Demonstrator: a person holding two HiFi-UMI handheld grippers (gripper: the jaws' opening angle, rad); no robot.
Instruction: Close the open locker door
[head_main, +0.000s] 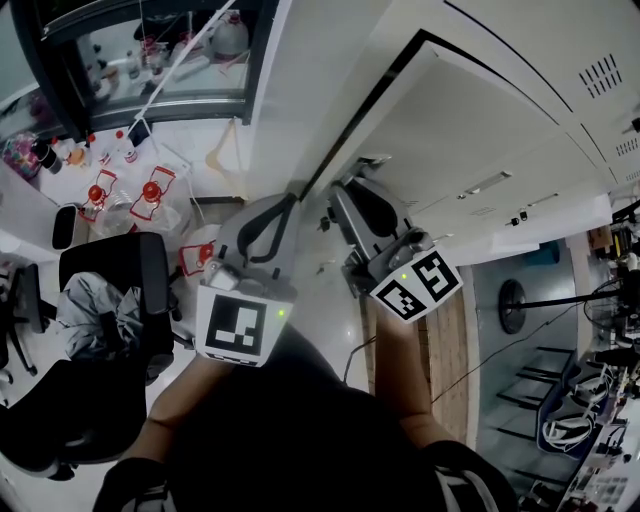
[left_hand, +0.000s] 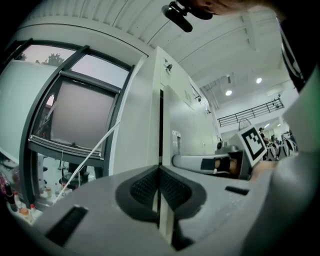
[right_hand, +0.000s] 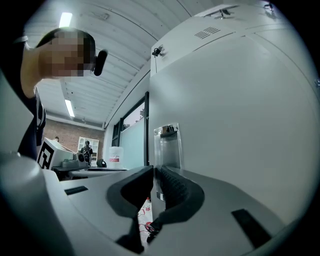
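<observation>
At scene right: locker door (head_main: 470, 130), white, long axis vertical. Its free edge runs straight up-down in both gripper views. Door face looks toward the person. A dark gap runs along its left edge, so it's ajar and off flush. A clear plastic pocket (right_hand: 167, 147) sits upright on the face, just beside that edge.

R gripper (right_hand: 151, 171): jaws set narrow w/ the door's free edge between the tips, pads on it. One jaw is on the face side, the other on the open side.

L gripper (left_hand: 159, 171): jaws together, tips meeting on the line of the dark gap. A pale sliver shows in the slit nearer the cam, can't tell what it is. The two grippers are near each other, side by side, L one to the left.

Room: left of the edge is open.
- Window (left_hand: 80, 120): far left.
- Red-capped bottles (head_main: 150, 195): far left.
- Office chair (head_main: 110, 290): near left.

All are well apart from the door. Right of the door are neighbour locker fronts (head_main: 590, 110), lying in one plane.
</observation>
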